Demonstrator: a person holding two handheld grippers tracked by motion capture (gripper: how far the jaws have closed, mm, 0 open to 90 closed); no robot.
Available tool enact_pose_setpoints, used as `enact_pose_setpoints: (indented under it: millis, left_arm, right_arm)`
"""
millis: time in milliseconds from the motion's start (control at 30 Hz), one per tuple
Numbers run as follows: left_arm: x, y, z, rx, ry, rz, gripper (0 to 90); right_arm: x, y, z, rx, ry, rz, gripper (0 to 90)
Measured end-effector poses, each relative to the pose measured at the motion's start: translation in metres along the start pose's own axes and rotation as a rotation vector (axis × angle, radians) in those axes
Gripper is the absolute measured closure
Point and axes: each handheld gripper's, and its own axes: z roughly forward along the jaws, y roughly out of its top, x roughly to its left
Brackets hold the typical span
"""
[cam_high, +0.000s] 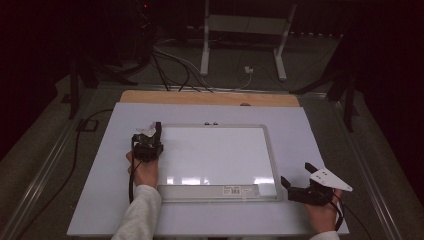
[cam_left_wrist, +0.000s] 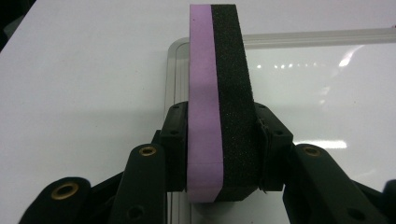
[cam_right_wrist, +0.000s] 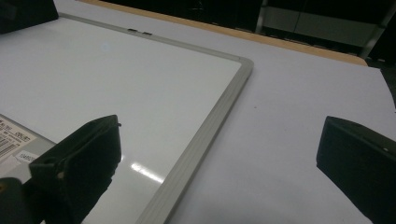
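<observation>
A framed whiteboard (cam_high: 270, 150) lies flat in the middle of the table, its surface blank. My left gripper (cam_high: 150, 133) is at the board's far left corner, shut on an eraser block (cam_left_wrist: 219, 93) with a purple layer on the left and black foam on the right. The block stands on edge over the board's left frame (cam_left_wrist: 172, 79). My right gripper (cam_high: 296, 173) rests on the table by the board's near right corner, its jaws wide open with nothing between them. In the right gripper view the board's corner frame (cam_right_wrist: 243, 70) runs between the two jaws.
The white table top (cam_high: 100, 170) reaches a wooden strip (cam_high: 210, 98) at the far edge. A label strip (cam_high: 235, 190) sits on the board's near tray. Beyond the table, cables (cam_high: 170, 65) and a white stand (cam_high: 245, 30) are on the dark floor.
</observation>
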Motion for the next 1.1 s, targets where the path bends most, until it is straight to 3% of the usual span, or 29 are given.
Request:
enact_pose_setpoints:
  millis: [333,367,433,500,733,900,1033,1100]
  left_arm:
    - [0.002,0.004,0.004,0.001,-0.010,-0.009,63.1]
    - [0.002,0.004,0.005,0.005,-0.002,-0.006,60.1]
    - [0.003,0.003,0.006,0.003,-0.019,-0.010,44.9]
    - [0.000,0.003,0.003,-0.014,0.004,0.025,34.7]
    - [0.006,0.006,-0.015,-0.096,-0.115,0.040,15.9]
    - [0.012,0.008,-0.031,-0.119,-0.212,0.083,0.8]
    - [0.020,0.009,-0.047,-0.170,-0.253,0.092,0.7]
    - [0.024,0.009,-0.055,-0.192,-0.255,0.100,0.7]
  right_arm:
    - [0.000,0.000,0.000,0.000,0.001,0.001,0.0]
    - [0.000,0.000,0.000,-0.001,0.000,-0.001,0.0]
    - [0.000,0.000,-0.001,-0.004,0.000,0.000,0.0]
    - [-0.001,0.000,-0.001,-0.004,-0.003,0.004,0.0]
    - [-0.001,0.000,-0.001,-0.006,-0.003,0.002,0.0]
    - [-0.002,0.000,-0.001,-0.010,-0.006,0.004,0.0]
    - [-0.003,0.001,-0.002,-0.012,-0.008,0.005,0.0]
    - [-0.003,0.001,-0.002,-0.016,-0.009,0.005,0.0]
